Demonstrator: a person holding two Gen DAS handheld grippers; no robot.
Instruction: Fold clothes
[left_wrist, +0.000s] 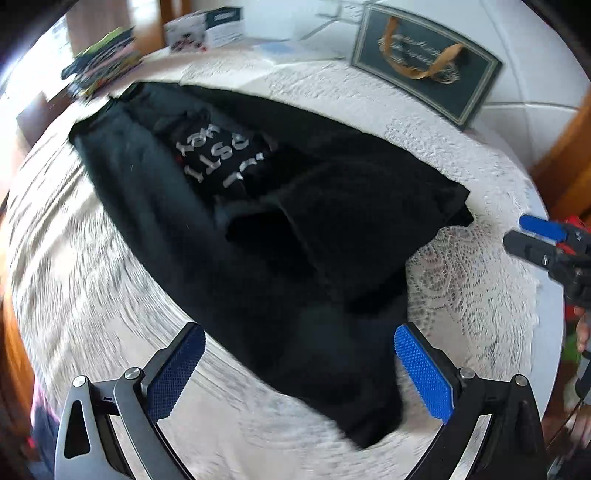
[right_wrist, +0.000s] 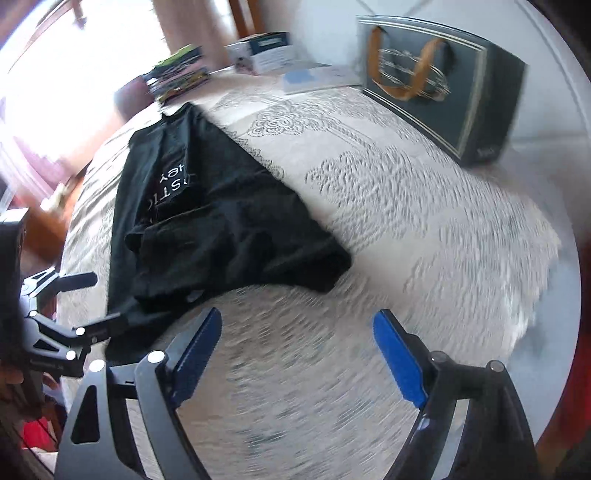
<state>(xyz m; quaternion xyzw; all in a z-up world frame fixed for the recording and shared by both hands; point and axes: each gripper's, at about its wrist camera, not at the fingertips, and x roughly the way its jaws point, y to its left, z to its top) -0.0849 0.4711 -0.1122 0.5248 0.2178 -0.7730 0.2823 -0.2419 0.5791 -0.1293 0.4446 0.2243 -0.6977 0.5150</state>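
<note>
A black cotton T-shirt with pale printed lettering (left_wrist: 258, 206) lies on the round surface covered by a cream lace tablecloth (left_wrist: 472, 280), toward its left half. The shirt's right side is doubled over onto the body, partly hiding the print, and a narrow tail of cloth trails toward the near edge. It is gathered rather than squared, so it looks to be partway through folding. Whether this flap is a fresh fold or one being reworked cannot be settled from here.

To do this stage well, whichever fold comes next should start from a firm pinch on a true edge or corner, not on the loose bunched layers. The cloth should be carried flat and low so the doubled flap does not slide. The near tail wants straightening so the edges line up.

The left gripper (left_wrist: 299, 373) hovers just above the near tail of the shirt, pointing far and slightly down, its blue-padded fingers wide apart and straddling the cloth without touching it. The right gripper (right_wrist: 295, 358) hangs over bare tablecloth right of the shirt's near corner, fingers likewise spread and holding nothing. Both views are smeared by motion blur.

At the far side stand a dark gift bag with tan ribbon handles (right_wrist: 439, 85), a white cardboard box (left_wrist: 207, 27) and a stack of colourful folded items (left_wrist: 103, 61).
</note>
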